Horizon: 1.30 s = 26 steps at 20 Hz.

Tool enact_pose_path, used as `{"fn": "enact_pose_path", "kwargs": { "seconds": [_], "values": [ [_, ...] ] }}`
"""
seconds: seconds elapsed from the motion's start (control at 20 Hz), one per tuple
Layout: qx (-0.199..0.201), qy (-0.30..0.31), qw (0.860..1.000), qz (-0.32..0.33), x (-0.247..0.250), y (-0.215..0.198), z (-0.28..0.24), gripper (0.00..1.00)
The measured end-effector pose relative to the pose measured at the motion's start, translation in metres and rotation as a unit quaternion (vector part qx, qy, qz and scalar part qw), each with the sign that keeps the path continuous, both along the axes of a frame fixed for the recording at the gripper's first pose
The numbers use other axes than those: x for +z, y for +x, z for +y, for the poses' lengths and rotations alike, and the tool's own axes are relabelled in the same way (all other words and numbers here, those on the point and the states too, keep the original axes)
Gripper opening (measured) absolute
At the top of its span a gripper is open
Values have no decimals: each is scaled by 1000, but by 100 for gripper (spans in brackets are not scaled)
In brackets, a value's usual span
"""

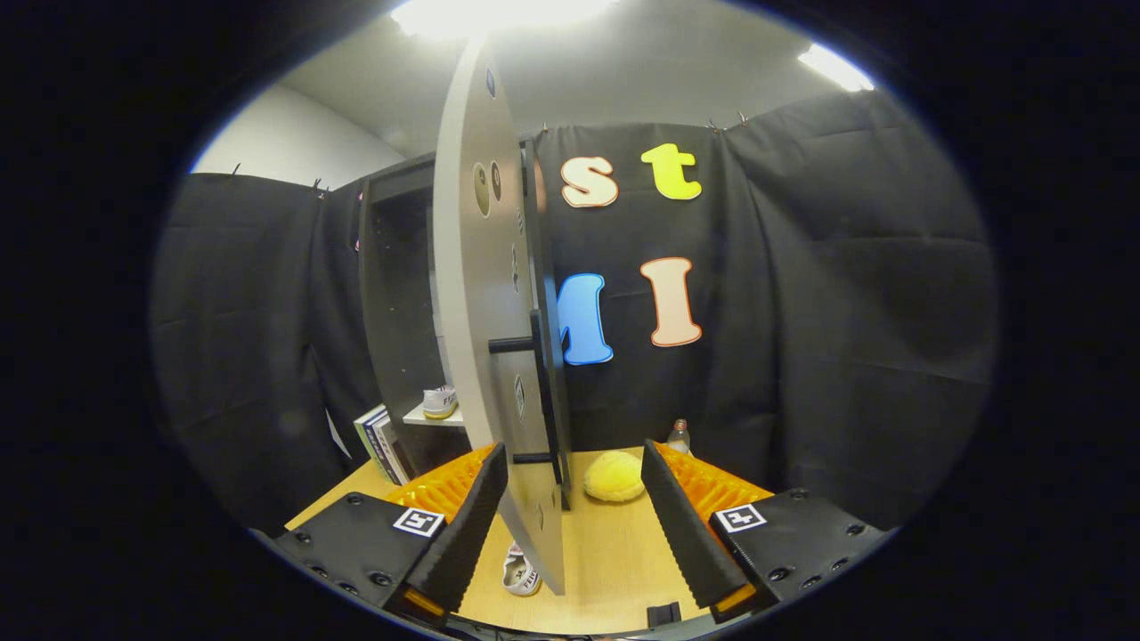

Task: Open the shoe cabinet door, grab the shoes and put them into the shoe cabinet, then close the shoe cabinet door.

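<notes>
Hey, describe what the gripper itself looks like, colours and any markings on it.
The gripper has two black fingers with ribbed inner pads, backed by orange ridged panels. Each black body block carries a square black-and-white marker tag and round screw heads. Small orange patches show near the finger bases.

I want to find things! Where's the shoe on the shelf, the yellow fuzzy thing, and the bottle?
Shoe on the shelf [440, 401], gripper view, its side.
Yellow fuzzy thing [614, 476], gripper view, its middle.
Bottle [679, 437], gripper view, its upper body.

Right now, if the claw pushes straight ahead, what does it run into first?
Most likely the open cabinet door: its grey edge stands upright between the open claw's fingers, nearer the left one. Beyond lie a yellow plush and a bottle on the wooden table. Depth is uncertain.
</notes>
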State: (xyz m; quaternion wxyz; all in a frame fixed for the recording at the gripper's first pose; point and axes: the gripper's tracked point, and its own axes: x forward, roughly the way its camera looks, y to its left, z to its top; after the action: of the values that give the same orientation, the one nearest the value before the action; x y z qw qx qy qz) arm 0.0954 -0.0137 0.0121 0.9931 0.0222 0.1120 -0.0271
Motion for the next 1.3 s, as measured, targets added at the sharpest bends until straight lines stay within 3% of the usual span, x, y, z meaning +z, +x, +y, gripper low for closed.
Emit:
{"fn": "enact_pose_path", "kwargs": {
  "seconds": [0.15, 0.65, 0.95, 1.1, 1.3],
  "values": [
    [5, -18, 1000, 1, 0, -10, 8, 97],
    [121, 69, 988, 69, -44, -27, 110, 98],
    [143, 133, 969, 154, -86, -24, 165, 98],
    [143, 122, 963, 193, -108, -30, 170, 98],
    [131, 101, 958, 235, -153, -4, 178, 98]
  ]
}}
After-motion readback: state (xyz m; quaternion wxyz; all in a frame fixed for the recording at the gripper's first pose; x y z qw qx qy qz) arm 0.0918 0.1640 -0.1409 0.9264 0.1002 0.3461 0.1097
